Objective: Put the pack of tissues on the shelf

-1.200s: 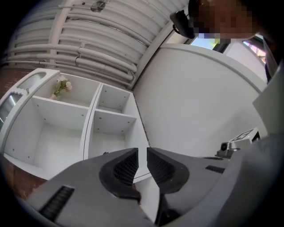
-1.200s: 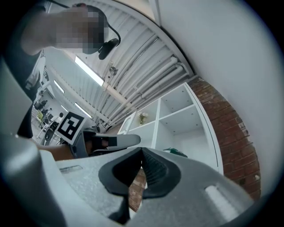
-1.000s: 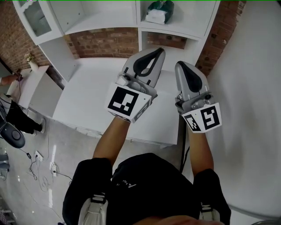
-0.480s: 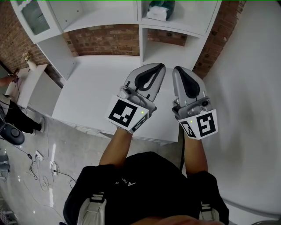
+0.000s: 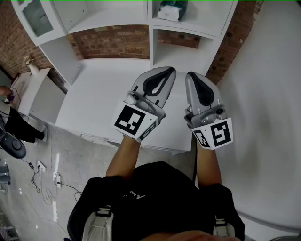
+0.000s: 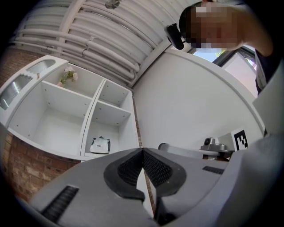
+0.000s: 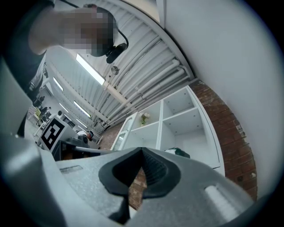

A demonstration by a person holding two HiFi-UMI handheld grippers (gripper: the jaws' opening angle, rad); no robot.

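The pack of tissues, white with a dark green top, lies in the lower right compartment of the white shelf unit; it also shows in the left gripper view and, partly hidden, in the right gripper view. Both grippers are held side by side above the white table, well short of the shelf. My left gripper is shut with nothing in it; its tips meet. My right gripper is shut and empty too.
Brick wall shows behind the shelf. A white wall rises at the right. A flower vase stands in an upper compartment. A low white cabinet and floor cables lie at the left.
Both grippers have drawn back from the shelf toward the person and come closer together. Over the last half second they hardly moved.
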